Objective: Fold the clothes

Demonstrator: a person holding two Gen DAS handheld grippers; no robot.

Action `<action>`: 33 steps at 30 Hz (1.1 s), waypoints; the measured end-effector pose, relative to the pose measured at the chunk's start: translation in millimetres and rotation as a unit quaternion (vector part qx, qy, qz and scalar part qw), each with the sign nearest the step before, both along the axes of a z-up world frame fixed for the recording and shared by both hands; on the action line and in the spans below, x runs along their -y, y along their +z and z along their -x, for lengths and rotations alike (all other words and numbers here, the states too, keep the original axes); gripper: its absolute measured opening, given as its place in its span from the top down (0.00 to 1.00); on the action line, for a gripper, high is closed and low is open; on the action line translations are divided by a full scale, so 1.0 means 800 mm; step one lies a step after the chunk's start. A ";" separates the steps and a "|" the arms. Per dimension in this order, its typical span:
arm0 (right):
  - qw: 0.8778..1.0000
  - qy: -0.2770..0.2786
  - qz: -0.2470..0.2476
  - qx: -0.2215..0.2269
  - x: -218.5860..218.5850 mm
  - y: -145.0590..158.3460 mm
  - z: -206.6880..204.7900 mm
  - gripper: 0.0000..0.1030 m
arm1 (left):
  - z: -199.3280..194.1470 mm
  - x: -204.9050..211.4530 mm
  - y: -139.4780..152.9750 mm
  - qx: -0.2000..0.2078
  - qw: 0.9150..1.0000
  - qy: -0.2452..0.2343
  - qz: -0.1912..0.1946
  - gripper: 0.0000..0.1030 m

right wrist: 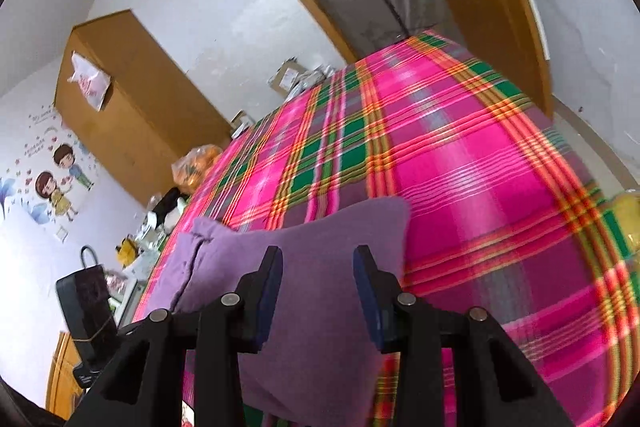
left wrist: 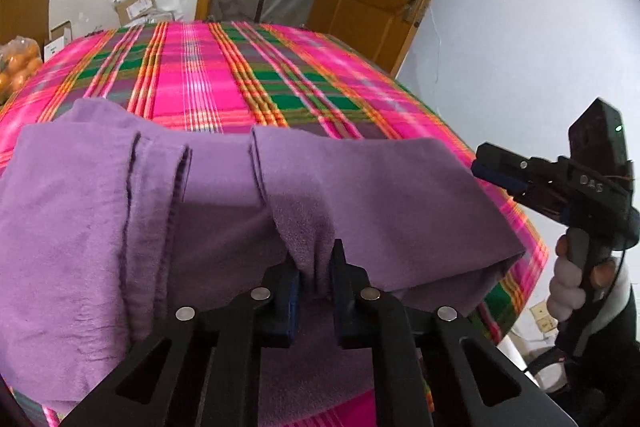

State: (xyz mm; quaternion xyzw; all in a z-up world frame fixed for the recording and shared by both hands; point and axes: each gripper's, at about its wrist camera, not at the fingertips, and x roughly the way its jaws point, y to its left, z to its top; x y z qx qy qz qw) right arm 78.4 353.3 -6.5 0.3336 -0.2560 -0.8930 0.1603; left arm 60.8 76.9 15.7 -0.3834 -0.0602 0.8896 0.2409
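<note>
The left gripper is pinching a fold of the purple garment between its fingers; the garment is lying partly folded on the pink plaid bedspread; the right gripper is hovering above it, fingers apart, gripping nothing.
</note>
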 end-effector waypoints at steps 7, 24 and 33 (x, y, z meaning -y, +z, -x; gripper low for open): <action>1.000 -0.014 -0.005 0.003 -0.012 -0.003 -0.010 0.63 | -0.012 0.020 0.008 -0.010 1.000 0.007 -0.017 0.88; 0.988 0.056 -0.147 0.008 0.029 -0.011 -0.093 0.63 | -0.008 0.028 0.030 -0.020 0.999 -0.001 -0.045 0.88; 0.973 0.010 -0.228 0.025 0.065 -0.032 -0.087 0.63 | -0.020 0.009 0.081 -0.071 0.996 -0.028 -0.051 0.88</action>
